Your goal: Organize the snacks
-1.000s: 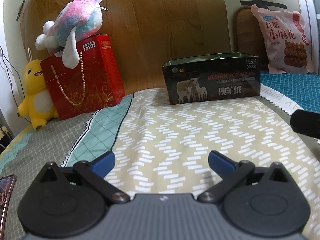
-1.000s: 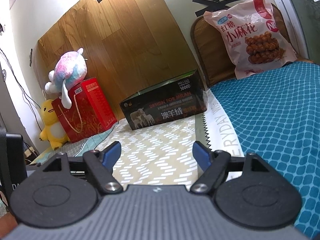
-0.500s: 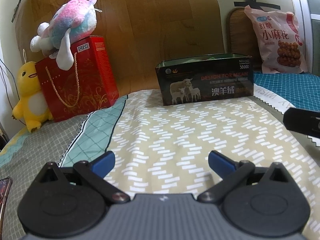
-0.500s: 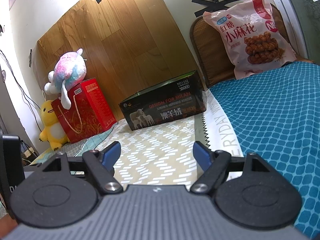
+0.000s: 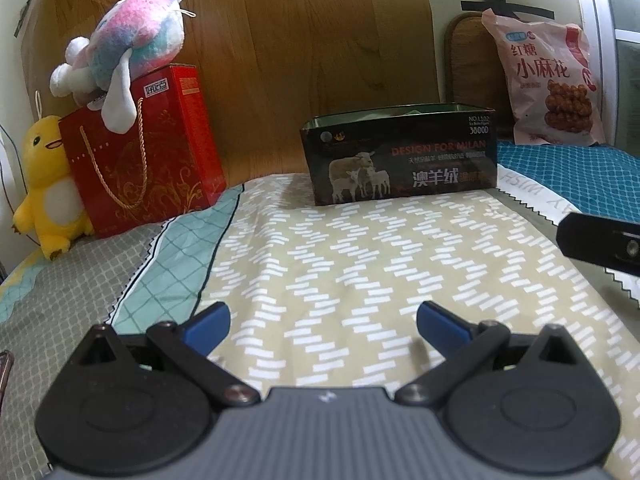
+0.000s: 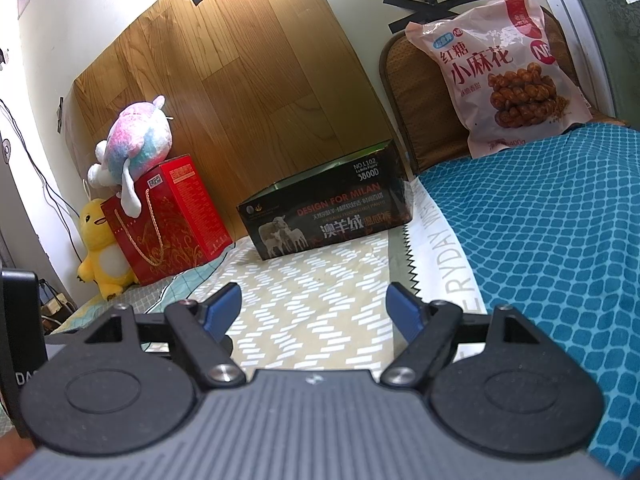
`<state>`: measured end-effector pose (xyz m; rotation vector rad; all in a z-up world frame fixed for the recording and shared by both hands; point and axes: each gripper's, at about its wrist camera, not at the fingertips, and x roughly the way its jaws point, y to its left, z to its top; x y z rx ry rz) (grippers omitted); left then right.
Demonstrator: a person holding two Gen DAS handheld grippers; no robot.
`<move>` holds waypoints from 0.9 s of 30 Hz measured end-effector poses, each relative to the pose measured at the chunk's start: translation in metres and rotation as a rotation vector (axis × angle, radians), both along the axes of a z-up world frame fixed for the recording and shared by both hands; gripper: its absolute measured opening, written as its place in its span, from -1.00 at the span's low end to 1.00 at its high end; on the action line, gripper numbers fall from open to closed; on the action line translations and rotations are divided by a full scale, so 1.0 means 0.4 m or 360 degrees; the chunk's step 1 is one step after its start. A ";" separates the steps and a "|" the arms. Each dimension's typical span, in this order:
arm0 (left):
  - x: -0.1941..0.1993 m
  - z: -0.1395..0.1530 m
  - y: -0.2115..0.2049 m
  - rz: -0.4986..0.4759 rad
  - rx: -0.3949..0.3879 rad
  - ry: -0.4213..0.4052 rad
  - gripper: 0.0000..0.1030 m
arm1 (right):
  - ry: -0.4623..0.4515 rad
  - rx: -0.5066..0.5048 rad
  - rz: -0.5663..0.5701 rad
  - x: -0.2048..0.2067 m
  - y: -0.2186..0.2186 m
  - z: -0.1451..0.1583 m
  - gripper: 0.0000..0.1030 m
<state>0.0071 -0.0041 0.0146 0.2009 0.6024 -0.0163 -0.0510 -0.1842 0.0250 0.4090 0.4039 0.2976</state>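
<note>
1. Tools are hovering low over the bed [image 5: 360, 264], both with blue pads spread wide and nothing between them: the left tool [image 5: 322, 322] and the right tool [image 6: 314, 308] are each standing released.
2. Snack bag [image 6: 508, 76], pink with twisted pastries printed on it, is leaning upright against the rounded headboard [image 6: 404, 92], far ahead and to the right of the right tool, resting on the teal blanket [image 6: 560, 240]; from the left tool it is sitting far ahead at the right edge.
3. Dark box [image 5: 400, 156] with sheep on its side is standing open-topped straight ahead of the left tool, ahead and slightly left of the right one, well apart from the bag. A little green is showing at its rim; what is lying inside I cannot tell.
4. Red gift bag [image 5: 144, 152] is standing far ahead to the left, a pastel plush [image 5: 132, 48] lying on top and a yellow plush [image 5: 44, 184] beside it; its contents are hidden.
5. Judging by this, either a bag is waiting to be fetched into a container, or the sorting is already finishing.
</note>
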 end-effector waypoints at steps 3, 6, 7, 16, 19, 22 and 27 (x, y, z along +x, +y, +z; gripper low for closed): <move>-0.001 -0.001 0.000 -0.0001 -0.0007 0.0007 1.00 | 0.0000 0.0000 0.0000 0.000 0.000 0.000 0.58; -0.001 -0.001 0.001 0.0002 -0.0012 0.0012 1.00 | 0.0000 0.0000 0.0001 0.001 0.000 0.000 0.58; -0.001 -0.001 0.002 0.0002 -0.0015 0.0014 1.00 | 0.0000 0.0000 0.0001 0.001 0.000 0.000 0.58; 0.000 -0.002 0.001 0.0011 -0.0006 0.0022 1.00 | 0.0000 0.0000 0.0000 0.000 0.000 0.000 0.58; 0.000 -0.002 0.001 0.0013 -0.0005 0.0020 1.00 | 0.0000 0.0000 0.0000 0.000 0.000 0.001 0.58; 0.001 -0.002 0.001 0.0013 -0.0005 0.0019 1.00 | 0.0000 0.0001 0.0000 0.000 0.000 0.001 0.58; -0.005 0.000 -0.001 0.0010 -0.0003 0.0007 1.00 | 0.0000 0.0001 0.0000 -0.001 0.001 0.001 0.58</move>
